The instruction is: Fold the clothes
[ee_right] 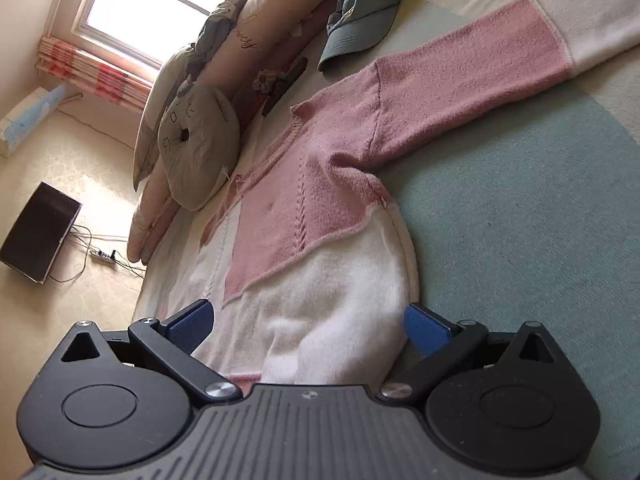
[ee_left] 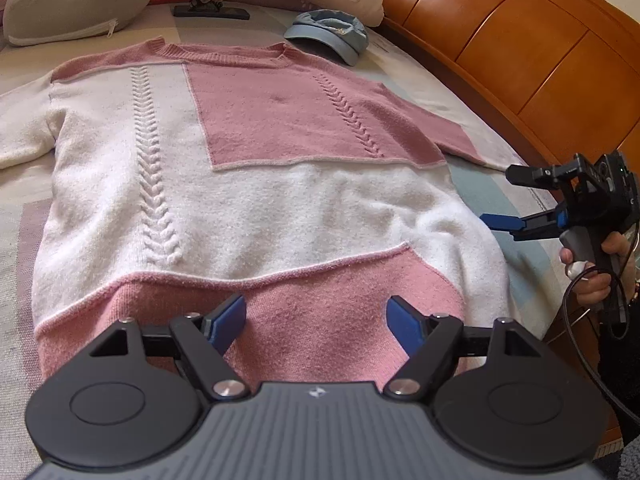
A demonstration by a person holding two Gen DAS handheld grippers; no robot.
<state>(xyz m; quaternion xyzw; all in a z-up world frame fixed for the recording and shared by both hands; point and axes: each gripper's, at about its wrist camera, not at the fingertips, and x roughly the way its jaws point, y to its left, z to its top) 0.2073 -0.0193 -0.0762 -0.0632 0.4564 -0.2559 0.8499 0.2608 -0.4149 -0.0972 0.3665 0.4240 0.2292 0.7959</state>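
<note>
A pink-and-white knit sweater point(ee_left: 256, 184) lies flat, front up, on the bed point(ee_right: 540, 208), with a blue cap point(ee_left: 332, 34) near its collar. The left hand-held gripper point(ee_left: 316, 326) hovers over the pink hem, jaws apart and empty. The right hand-held gripper point(ee_right: 308, 330) stands beside the sweater's white side, jaws likewise apart, gripping nothing.

Pink-white sweater point(ee_left: 248, 184) flat on bed point(ee_left: 472, 184), left gripper point(ee_left: 316, 320) open above hem

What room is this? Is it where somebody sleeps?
Most likely a bedroom. A sweater lies spread on a bed, with pillows at its head and a wooden headboard behind.
</note>
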